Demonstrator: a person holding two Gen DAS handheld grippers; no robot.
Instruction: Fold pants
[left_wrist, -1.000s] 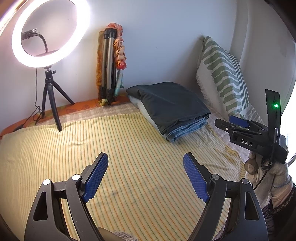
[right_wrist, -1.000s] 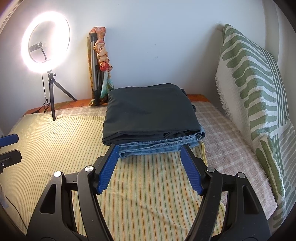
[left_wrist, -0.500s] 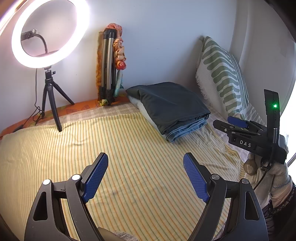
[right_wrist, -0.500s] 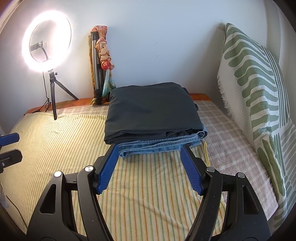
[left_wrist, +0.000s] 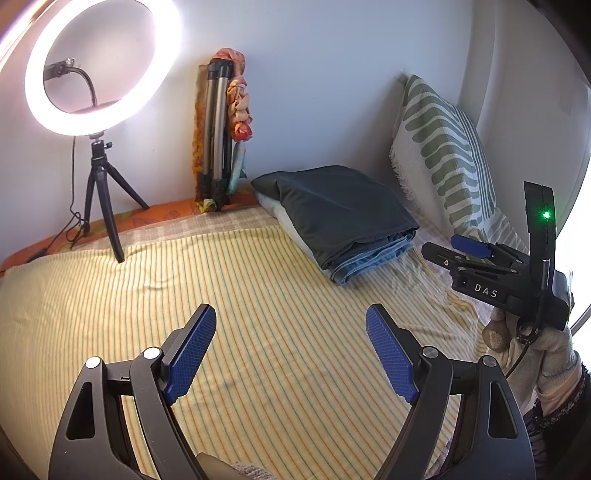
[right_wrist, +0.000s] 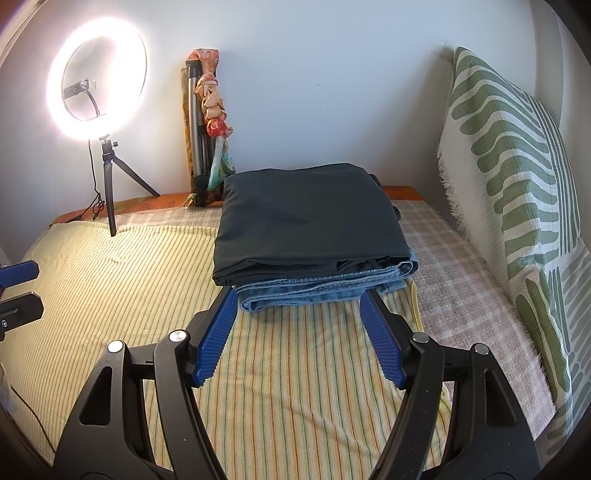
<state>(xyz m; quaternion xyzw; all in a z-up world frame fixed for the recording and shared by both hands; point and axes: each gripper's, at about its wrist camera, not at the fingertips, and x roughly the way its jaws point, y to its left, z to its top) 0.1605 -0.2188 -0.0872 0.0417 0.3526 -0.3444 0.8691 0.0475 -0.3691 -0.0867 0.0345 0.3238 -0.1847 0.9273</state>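
**Nothing moves: both grippers idle near a folded stack**

Over the last second almost nothing changes. Both views match the earlier ones, apart from a slight drift of the right gripper (left_wrist: 476, 254) at the right edge of the left view. Neither hand is working cloth, so I judge the fold either finished or not yet restarted.

The left gripper (left_wrist: 291, 350), low in its frame, has its fingers spread over bare striped sheet (left_wrist: 184, 280). The right gripper (right_wrist: 299, 332) is also released, empty, just short of the stack.

The dark pants (right_wrist: 306, 218) lie folded flat, centre frame, on folded jeans (right_wrist: 325, 291), edges roughly squared.
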